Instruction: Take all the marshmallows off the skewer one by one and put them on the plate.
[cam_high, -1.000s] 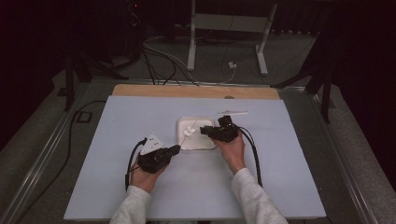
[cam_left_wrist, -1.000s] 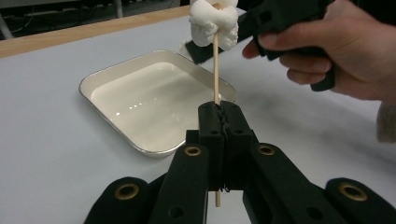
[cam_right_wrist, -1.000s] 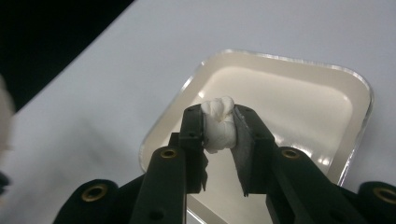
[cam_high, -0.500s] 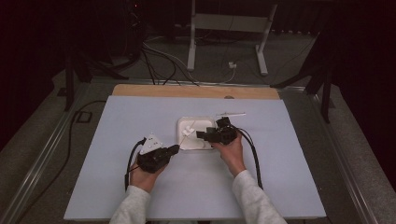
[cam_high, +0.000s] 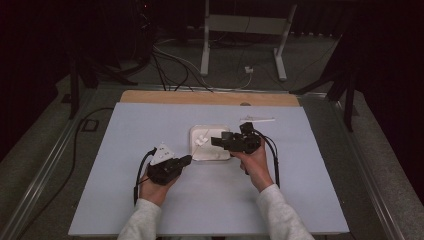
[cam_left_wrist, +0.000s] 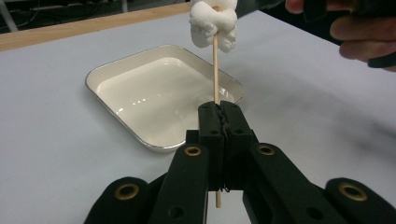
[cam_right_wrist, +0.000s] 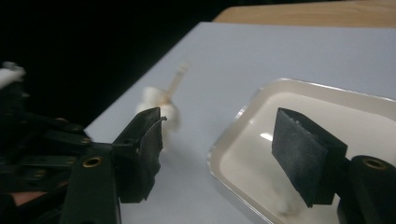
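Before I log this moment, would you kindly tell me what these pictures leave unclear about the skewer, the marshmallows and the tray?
- Thin wooden skewer: in the left gripper view its top is cut off by the upper edge, and the shut left gripper hides its clamped part.
- White marshmallows: blurred in the right gripper view, so their number is unclear.
- Shallow white square tray: in the high view the open right gripper covers part of it.
- Small white piece in the tray: blurred, unidentifiable.

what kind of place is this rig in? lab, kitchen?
Probably a lab or recording studio, not a kitchen. A pale blue-grey board lies on a work table, black curtains surround it, loose cables run over the grey carpet, and a white metal stand sits behind.
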